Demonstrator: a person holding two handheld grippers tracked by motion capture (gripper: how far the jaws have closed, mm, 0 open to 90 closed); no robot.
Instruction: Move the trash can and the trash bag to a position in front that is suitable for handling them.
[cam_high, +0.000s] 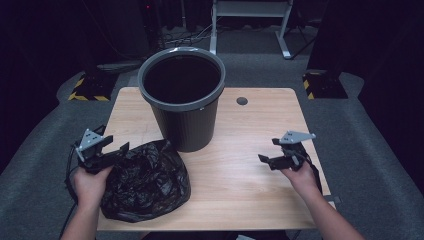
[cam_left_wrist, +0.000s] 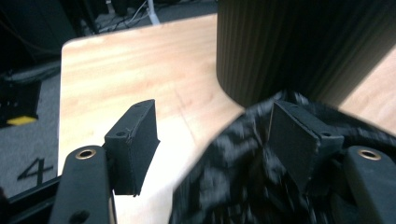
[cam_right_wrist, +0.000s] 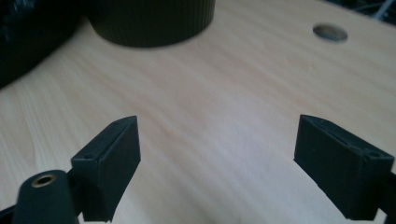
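A dark grey ribbed waste bin (cam_high: 187, 127) stands upright at the back middle of the wooden table (cam_high: 250, 130), and its inside is dark. A crumpled black plastic bag (cam_high: 145, 180) lies at the front left, touching the bin's base. My left gripper (cam_high: 116, 144) is at the bag's upper left edge with its jaws wide apart. In the left gripper view the bag (cam_left_wrist: 233, 172) bunches under and behind the right-hand jaw, with the bin (cam_left_wrist: 299, 46) just beyond. My right gripper (cam_high: 268, 150) hovers open over bare wood at the right, nothing between its jaws (cam_right_wrist: 217, 140).
A round cable hole (cam_high: 242, 101) sits in the tabletop right of the bin. Bare wood stretches between the bag and my right hand. Grey carpet surrounds the table, with a white desk frame (cam_high: 250, 15) and cables behind it.
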